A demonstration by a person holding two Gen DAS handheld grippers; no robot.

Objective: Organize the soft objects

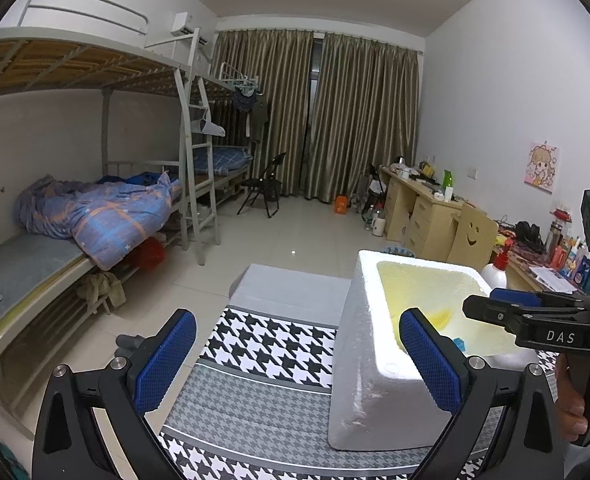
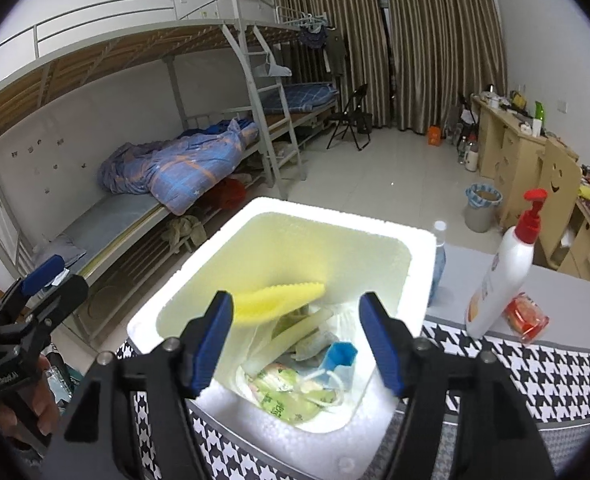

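A white foam box (image 2: 183, 292) stands on the houndstooth cloth (image 2: 535, 372). A yellow sponge (image 2: 283, 300) lies tilted inside it, on a plastic bag with a blue piece (image 2: 341, 354) and a green-printed packet (image 2: 283, 388). My right gripper (image 2: 297, 340) hangs open over the box mouth, the sponge just beyond its left pad (image 2: 215, 340) and free of both pads. In the left wrist view the box (image 1: 351, 380) sits at right, with the sponge (image 1: 441, 316) inside and the right gripper (image 1: 495, 304) above it. My left gripper (image 1: 299, 360) is open, left of the box, holding nothing.
A white pump bottle with a red top (image 2: 499, 280), a red packet (image 2: 525, 316) and a clear water bottle (image 2: 439, 256) stand right of the box. A bunk bed (image 2: 167, 168) lines the left wall. Wooden desks (image 2: 507, 148) and a waste bin (image 2: 483, 204) are at right.
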